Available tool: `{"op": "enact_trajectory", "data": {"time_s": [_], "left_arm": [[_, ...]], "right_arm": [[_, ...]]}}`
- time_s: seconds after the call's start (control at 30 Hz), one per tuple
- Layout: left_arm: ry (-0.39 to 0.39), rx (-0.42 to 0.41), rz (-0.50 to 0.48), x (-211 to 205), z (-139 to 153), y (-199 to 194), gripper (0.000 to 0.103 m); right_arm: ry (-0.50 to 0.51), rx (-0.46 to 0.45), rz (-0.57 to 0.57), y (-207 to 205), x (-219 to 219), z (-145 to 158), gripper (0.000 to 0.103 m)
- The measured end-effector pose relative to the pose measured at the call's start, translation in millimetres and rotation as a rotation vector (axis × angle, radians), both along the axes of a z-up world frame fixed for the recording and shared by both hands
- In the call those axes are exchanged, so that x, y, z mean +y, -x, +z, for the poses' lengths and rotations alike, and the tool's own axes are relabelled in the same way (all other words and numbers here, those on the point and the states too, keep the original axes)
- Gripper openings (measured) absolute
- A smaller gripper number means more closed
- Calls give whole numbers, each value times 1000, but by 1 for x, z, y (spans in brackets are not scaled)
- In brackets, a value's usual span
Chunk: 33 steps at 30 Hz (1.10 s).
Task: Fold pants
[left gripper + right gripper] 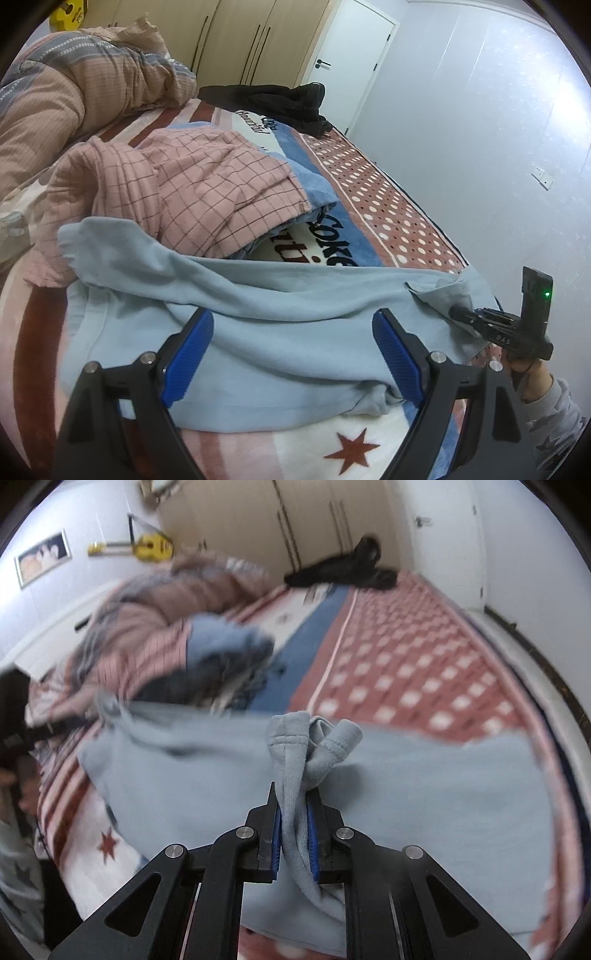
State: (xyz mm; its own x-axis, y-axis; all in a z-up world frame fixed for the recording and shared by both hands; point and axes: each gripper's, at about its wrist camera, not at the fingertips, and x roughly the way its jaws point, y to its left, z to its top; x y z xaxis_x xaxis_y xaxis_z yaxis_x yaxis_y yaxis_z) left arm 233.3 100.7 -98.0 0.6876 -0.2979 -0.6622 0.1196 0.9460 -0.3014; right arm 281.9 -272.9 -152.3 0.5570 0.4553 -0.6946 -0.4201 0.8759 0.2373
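A: Where are the pants [258, 332] lying now?

B: They are lying spread on the patterned blanket [388, 206] at the near end of the bed, just in front of a pile of pink checked clothes [192, 192]. The right gripper [295, 823] is pinching a bunched hem of them between its blue pads [277, 834], with the jaws nearly together. In the left wrist view this gripper is sitting at the right edge of the cloth.

A: And the left gripper [291, 350]?

B: It is standing wide, with nothing between its fingers, and hovering over the middle of the light blue fabric.

A: So what is the good way to do this step?

B: I think the right side is carrying the leg ends over for a fold. The right wrist picture is blurred, so it is probably moving fast. It is better to go slowly and keep the hem low, so the cloth is not dragging. The left gripper should be taking the opposite edge, or pressing the fold line, so that both corners are travelling together and meeting evenly.

A: Any risk?

B: The pink pile is very near; the pants may be catching on it.
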Motion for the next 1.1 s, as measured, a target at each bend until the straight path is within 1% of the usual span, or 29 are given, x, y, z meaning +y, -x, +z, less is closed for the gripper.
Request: {"op": "enact_trajectory", "data": {"time_s": [0.07, 0.13, 0.2, 0.23, 0.27, 0.3, 0.33, 0.37, 0.4, 0.43, 0.47, 0.5, 0.57, 0.63, 0.67, 0.7, 0.77, 0.83, 0.87, 0.97, 1.03, 1.1], "left_arm": [[-9, 3, 8, 4, -2, 2, 85], [-1, 15, 24, 11, -5, 4, 85], [38, 38, 52, 23, -10, 6, 86], [58, 44, 71, 29, -12, 7, 88], [77, 49, 97, 35, -14, 9, 90], [93, 50, 131, 43, -16, 13, 91], [104, 51, 156, 50, -17, 15, 91], [121, 54, 183, 58, -19, 19, 92], [162, 58, 218, 71, -23, 23, 92], [197, 59, 245, 81, -26, 27, 96], [249, 65, 293, 96, -30, 34, 101], [285, 73, 326, 107, -35, 39, 101], [340, 97, 377, 124, -46, 47, 101], [389, 125, 411, 135, -61, 50, 101], [418, 158, 418, 138, -72, 51, 101], [466, 194, 419, 140, -85, 50, 101], [520, 203, 411, 139, -96, 51, 101], [517, 168, 408, 137, -95, 51, 102], [530, 152, 411, 137, -95, 47, 102], [545, 125, 457, 141, -97, 34, 101], [518, 106, 484, 138, -96, 24, 101], [468, 95, 509, 131, -95, 16, 97]], "right_arm": [[-2, -43, -7, 5, 2, 6, 6], [-39, -107, 2, 12, 6, 23, 6], [-36, -148, 23, 14, 17, 37, 6], [-23, -153, 43, 12, 24, 41, 6], [-11, -152, 53, 9, 34, 44, 6], [23, -134, 67, 8, 43, 38, 6], [53, -104, 79, 6, 51, 29, 6], [71, -68, 94, 5, 53, 18, 9], [84, -12, 111, 3, 57, 4, 10], [83, 39, 118, 1, 60, -7, 14], [62, 61, 120, 2, 59, -13, 23], [35, 51, 123, 4, 58, -15, 27], [14, 45, 141, 5, 59, -12, 43], [1, 45, 149, 5, 62, -6, 51], [2, 43, 149, 5, 64, -5, 53], [6, 39, 150, 6, 65, -3, 53], [18, 25, 153, 7, 68, -1, 54], [23, 14, 153, 9, 72, 1, 54], [19, 16, 153, 9, 70, 2, 54], [0, 23, 145, 10, 70, 3, 54], [-5, 14, 139, 10, 69, 5, 54], [-10, 5, 136, 12, 67, 9, 54]]}}
